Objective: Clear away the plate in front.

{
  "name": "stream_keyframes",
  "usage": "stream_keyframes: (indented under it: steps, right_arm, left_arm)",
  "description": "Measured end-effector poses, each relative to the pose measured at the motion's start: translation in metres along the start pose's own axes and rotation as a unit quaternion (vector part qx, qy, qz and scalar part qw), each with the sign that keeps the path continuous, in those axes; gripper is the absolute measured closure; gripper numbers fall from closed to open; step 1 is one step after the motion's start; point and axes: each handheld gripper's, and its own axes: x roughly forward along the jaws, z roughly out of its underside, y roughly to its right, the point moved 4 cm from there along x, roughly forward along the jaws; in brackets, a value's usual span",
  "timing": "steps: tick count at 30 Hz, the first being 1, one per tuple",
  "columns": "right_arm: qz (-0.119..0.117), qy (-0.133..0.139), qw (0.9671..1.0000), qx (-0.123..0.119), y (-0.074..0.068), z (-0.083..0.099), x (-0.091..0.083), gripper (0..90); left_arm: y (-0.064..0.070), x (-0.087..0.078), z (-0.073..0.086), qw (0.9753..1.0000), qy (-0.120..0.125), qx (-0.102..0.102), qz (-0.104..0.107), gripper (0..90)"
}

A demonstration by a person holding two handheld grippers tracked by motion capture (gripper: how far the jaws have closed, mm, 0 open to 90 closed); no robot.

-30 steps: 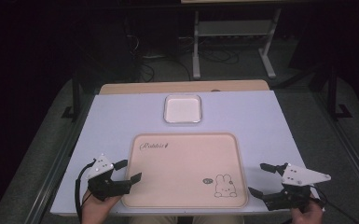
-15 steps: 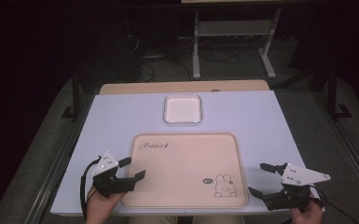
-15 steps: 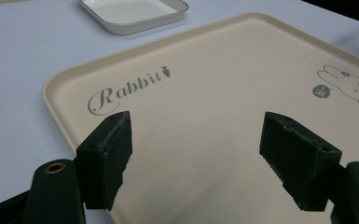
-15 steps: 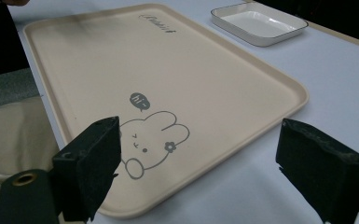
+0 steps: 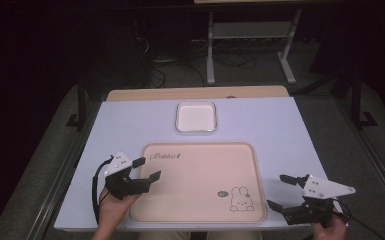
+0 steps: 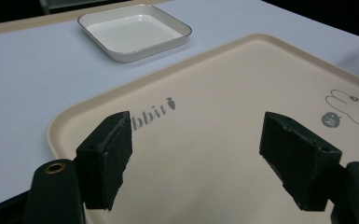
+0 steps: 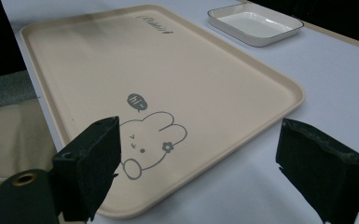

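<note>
Left gripper [image 5: 147,169] hovers wide open, holding nothing, over the tray's [image 5: 200,210] near-left corner; right gripper [image 5: 280,191], equally open and empty, flanks its near-right corner. Tray lies on the table's [image 5: 130,125] near middle, dish [image 5: 195,116] beyond. Bite both rims squarely, level.

Far centre of the worktop [image 5: 130,125]: empty square white dish [image 5: 195,116]. Beyond the far edge, a metal stand [image 5: 250,45] and loose cables [image 5: 180,70] lie on grey floor [image 5: 330,105]
</note>
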Motion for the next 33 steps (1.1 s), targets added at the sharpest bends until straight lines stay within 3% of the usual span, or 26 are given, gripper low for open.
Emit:
stream_keyframes:
  steps: [6,13,21,30,33]
  right_arm:
    - [0.003,0.003,1.0000,0.002,0.001,0.000,-0.001,13.1]
    - [0.004,0.004,1.0000,0.004,0.002,0.000,-0.001,13.1]
    - [0.002,0.007,1.0000,0.002,0.002,0.000,-0.001,13.1]
    - [0.001,0.008,1.0000,0.002,0.002,0.000,-0.001,13.1]
    - [0.000,0.009,1.0000,0.003,0.002,0.000,-0.001,13.1]
  left_arm:
    - [-0.002,0.015,-0.009,0.9999,0.001,-0.007,0.013,26.8]
    - [-0.005,0.030,-0.014,0.9998,-0.014,-0.006,0.012,26.7]
    - [-0.010,0.041,-0.022,0.9995,-0.023,-0.021,0.010,29.6]
    - [-0.014,0.060,-0.034,0.9988,-0.042,-0.022,0.009,29.5]
    - [-0.017,0.068,-0.038,0.9978,-0.054,-0.033,0.020,29.9]
